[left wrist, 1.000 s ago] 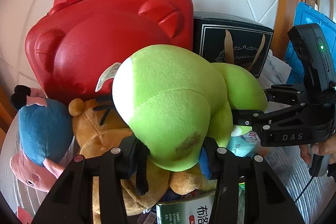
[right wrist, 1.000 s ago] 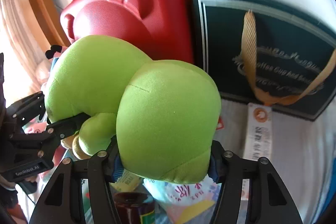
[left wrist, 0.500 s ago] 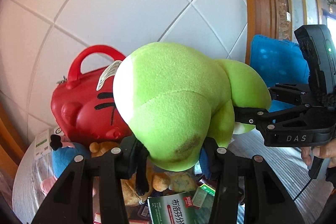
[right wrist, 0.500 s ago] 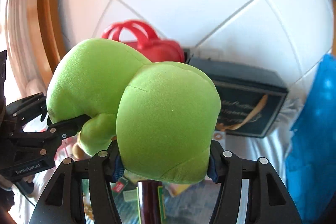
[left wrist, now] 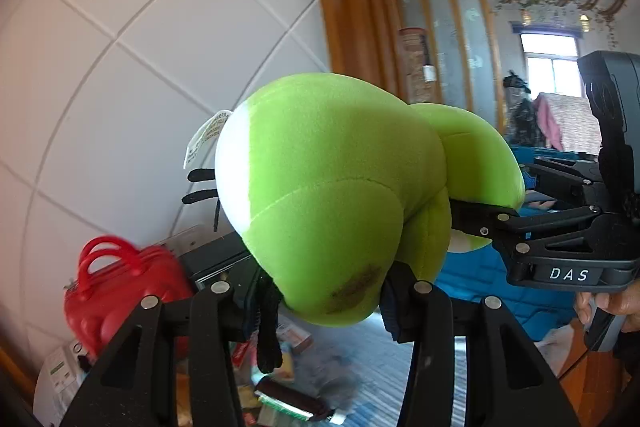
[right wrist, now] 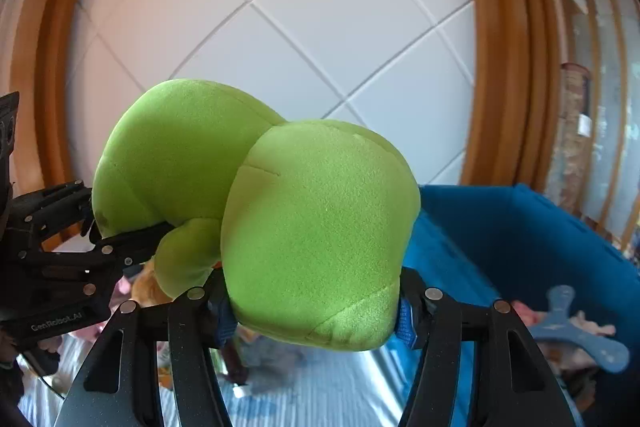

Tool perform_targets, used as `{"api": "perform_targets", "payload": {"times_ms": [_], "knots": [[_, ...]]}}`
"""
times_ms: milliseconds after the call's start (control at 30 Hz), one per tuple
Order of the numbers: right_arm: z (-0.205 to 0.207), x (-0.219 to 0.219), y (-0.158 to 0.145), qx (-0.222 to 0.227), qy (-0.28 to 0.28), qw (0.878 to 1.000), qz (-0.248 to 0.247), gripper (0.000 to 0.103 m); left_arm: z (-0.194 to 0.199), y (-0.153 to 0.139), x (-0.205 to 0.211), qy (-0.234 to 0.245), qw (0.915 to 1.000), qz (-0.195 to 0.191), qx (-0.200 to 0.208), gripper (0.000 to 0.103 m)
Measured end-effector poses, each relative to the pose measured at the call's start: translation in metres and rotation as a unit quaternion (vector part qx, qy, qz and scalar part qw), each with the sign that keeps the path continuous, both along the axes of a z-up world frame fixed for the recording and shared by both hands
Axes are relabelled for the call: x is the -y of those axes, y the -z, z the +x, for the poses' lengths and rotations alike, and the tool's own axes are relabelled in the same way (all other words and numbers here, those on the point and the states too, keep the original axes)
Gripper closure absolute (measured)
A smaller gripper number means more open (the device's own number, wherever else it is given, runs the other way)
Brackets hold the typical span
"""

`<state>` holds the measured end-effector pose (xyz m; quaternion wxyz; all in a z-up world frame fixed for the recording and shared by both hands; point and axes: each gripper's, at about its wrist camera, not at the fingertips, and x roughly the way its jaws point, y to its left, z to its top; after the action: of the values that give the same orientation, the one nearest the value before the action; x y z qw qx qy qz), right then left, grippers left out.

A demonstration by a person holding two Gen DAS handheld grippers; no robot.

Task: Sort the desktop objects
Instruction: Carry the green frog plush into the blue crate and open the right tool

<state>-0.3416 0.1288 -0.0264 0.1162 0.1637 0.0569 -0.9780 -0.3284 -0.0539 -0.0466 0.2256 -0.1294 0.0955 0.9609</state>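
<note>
Held aloft over the cluttered bench (left wrist: 360, 383): green plush toy (left wrist: 332, 211), left gripper (left wrist: 324, 311) and right gripper (right wrist: 316, 319) each clamped on one bulging end, blue bin (right wrist: 520, 227) just beside. Likely light, soft, squashy; best pinched deep into the stuffing.

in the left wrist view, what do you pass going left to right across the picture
red case → white care tag → green plush toy → right gripper clamped on the toy's far end → hand holding that gripper
</note>
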Motion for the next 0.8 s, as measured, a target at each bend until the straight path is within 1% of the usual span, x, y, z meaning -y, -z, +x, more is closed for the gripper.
{"api": "perform_targets", "payload": {"times_ms": [67, 133, 267, 367, 400, 433, 500, 533, 567, 600, 633, 733, 800], "knots": [[0.024, -0.032, -0.013, -0.012, 0.046, 0.999, -0.001, 0.043, 0.005, -0.01, -0.031, 0.044, 0.999, 0.003, -0.007, 0.056], [0.036, -0.058, -0.024, -0.018, 0.087, 0.996, 0.004, 0.042, 0.006, -0.018, -0.064, 0.081, 0.9967, 0.008, -0.004, 0.055], [0.033, -0.102, -0.043, -0.02, 0.147, 0.989, 0.003, 0.04, -0.004, -0.025, -0.126, 0.13, 0.9913, 0.018, 0.009, 0.053], [0.025, -0.132, -0.056, -0.015, 0.174, 0.985, 0.004, 0.04, -0.018, -0.033, -0.169, 0.146, 0.9886, 0.032, 0.019, 0.049], [0.031, -0.149, -0.061, -0.014, 0.178, 0.984, 0.006, 0.039, -0.024, -0.036, -0.183, 0.146, 0.9884, 0.034, 0.02, 0.048], [0.028, -0.161, -0.065, -0.011, 0.183, 0.983, 0.007, 0.039, -0.029, -0.038, -0.196, 0.146, 0.9885, 0.036, 0.02, 0.048], [0.019, -0.185, -0.066, -0.005, 0.19, 0.982, 0.005, 0.037, -0.044, -0.042, -0.221, 0.139, 0.9894, 0.035, 0.024, 0.046], [0.008, -0.202, -0.066, -0.003, 0.194, 0.981, 0.002, 0.036, -0.05, -0.045, -0.232, 0.133, 0.9903, 0.033, 0.023, 0.043], [-0.003, -0.213, -0.069, -0.001, 0.2, 0.98, -0.001, 0.028, -0.057, -0.049, -0.241, 0.123, 0.9916, 0.031, 0.021, 0.039], [-0.009, -0.217, -0.067, 0.006, 0.21, 0.978, -0.002, 0.018, -0.062, -0.054, -0.248, 0.109, 0.9934, 0.03, 0.017, 0.037], [-0.019, -0.225, -0.067, 0.008, 0.217, 0.976, -0.001, 0.017, -0.068, -0.06, -0.256, 0.095, 0.995, 0.029, 0.013, 0.032], [-0.028, -0.242, -0.064, 0.009, 0.225, 0.974, -0.013, 0.013, -0.082, -0.074, -0.263, 0.049, 0.9982, 0.035, 0.0, 0.028], [-0.029, -0.253, -0.066, 0.001, 0.219, 0.975, -0.029, 0.011, -0.084, -0.08, -0.259, 0.039, 0.9982, 0.046, -0.004, 0.026]]}}
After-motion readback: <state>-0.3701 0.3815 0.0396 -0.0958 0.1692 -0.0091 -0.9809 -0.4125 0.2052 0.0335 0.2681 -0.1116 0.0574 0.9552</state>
